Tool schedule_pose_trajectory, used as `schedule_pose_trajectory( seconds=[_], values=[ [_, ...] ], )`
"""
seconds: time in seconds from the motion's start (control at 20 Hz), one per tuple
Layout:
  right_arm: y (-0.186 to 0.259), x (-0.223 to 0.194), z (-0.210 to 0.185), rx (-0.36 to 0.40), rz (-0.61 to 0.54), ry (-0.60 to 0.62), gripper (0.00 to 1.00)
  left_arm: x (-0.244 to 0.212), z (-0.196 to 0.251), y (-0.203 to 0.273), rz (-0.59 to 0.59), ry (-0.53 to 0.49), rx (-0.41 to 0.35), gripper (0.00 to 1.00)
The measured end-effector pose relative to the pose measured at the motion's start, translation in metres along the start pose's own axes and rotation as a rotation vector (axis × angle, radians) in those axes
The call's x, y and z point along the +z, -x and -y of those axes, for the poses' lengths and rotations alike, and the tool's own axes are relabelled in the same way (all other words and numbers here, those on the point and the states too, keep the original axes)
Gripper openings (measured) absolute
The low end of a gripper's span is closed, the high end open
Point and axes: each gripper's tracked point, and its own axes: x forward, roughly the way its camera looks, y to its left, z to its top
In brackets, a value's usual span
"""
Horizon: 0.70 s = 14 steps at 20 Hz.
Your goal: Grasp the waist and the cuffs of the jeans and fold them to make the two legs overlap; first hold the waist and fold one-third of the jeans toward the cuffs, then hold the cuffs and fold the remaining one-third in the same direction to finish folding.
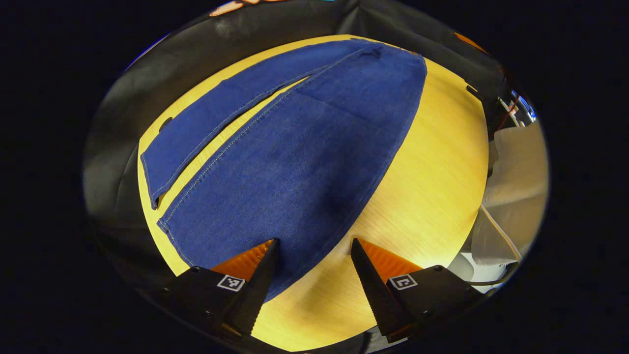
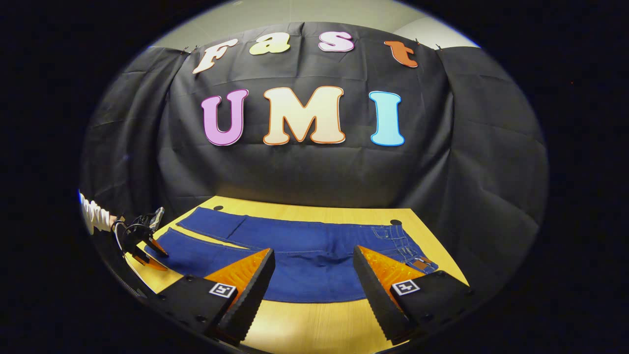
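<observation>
Jeans flat on table, legs apart, below both tools. Left gripper & right gripper spread wide, nothing held. Risk: pinching only one layer, legs misalign.

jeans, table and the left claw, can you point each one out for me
jeans [image 1: 295, 162]: left gripper view, middle of the nearer leg.
table [image 1: 432, 196]: left gripper view, bare wood beside the jeans.
left claw [image 2: 147, 248]: right gripper view, between its fingertips, above the near cuff.
</observation>
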Motion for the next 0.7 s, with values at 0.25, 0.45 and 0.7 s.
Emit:
schedule_pose_trajectory(
  seconds=[0.25,0.45,0.7],
  values=[
    [-0.006,-0.007,-0.006,0.023,-0.016,-0.021,0.99,-0.005,-0.008,-0.004,-0.048,0.015,-0.043,0.89],
    [-0.01,-0.015,-0.015,0.053,-0.035,-0.022,0.99,-0.008,-0.011,-0.003,-0.084,0.013,-0.049,0.8],
    [-0.011,-0.021,-0.017,0.068,-0.055,-0.038,0.99,-0.005,-0.013,-0.006,-0.099,-0.028,-0.041,0.55]
  ],
)
